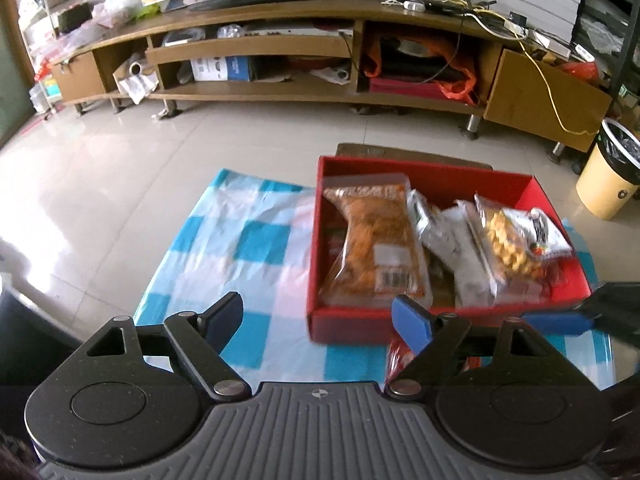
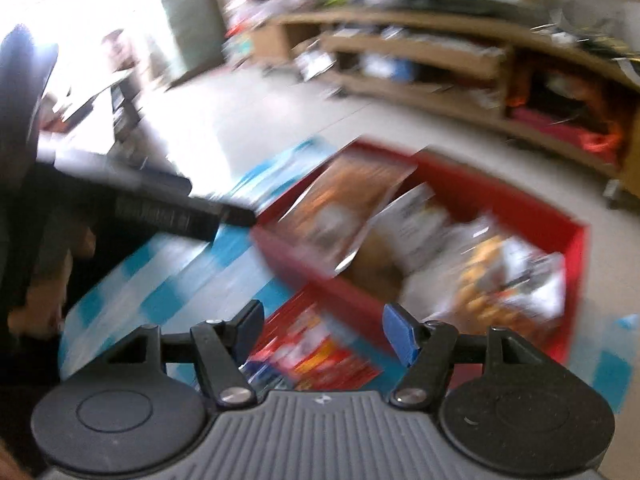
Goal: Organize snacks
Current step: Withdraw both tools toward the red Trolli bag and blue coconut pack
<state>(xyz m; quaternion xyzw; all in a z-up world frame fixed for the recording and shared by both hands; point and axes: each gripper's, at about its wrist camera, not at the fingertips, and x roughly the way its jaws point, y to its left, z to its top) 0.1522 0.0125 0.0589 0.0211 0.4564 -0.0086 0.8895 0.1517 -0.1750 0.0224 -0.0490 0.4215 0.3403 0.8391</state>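
A red box [image 1: 348, 326] sits on a blue-and-white checked cloth [image 1: 240, 248] and holds several snack bags: an orange one [image 1: 374, 240], silver ones [image 1: 452, 240] and a yellow one [image 1: 516, 240]. My left gripper [image 1: 318, 320] is open and empty, just before the box's near left corner. A red snack packet [image 1: 400, 356] lies on the cloth in front of the box. In the blurred right wrist view my right gripper [image 2: 322, 334] is open, with the red packet [image 2: 316, 356] between its fingers; the box [image 2: 496, 204] lies beyond. The right gripper's fingertip [image 1: 560, 322] shows at the right edge.
A long wooden TV stand [image 1: 320, 44] with cluttered shelves runs along the back. A yellow bin [image 1: 608, 176] stands at the right. Tiled floor [image 1: 120, 160] surrounds the cloth. My left gripper [image 2: 160, 208] shows dark at the left of the right wrist view.
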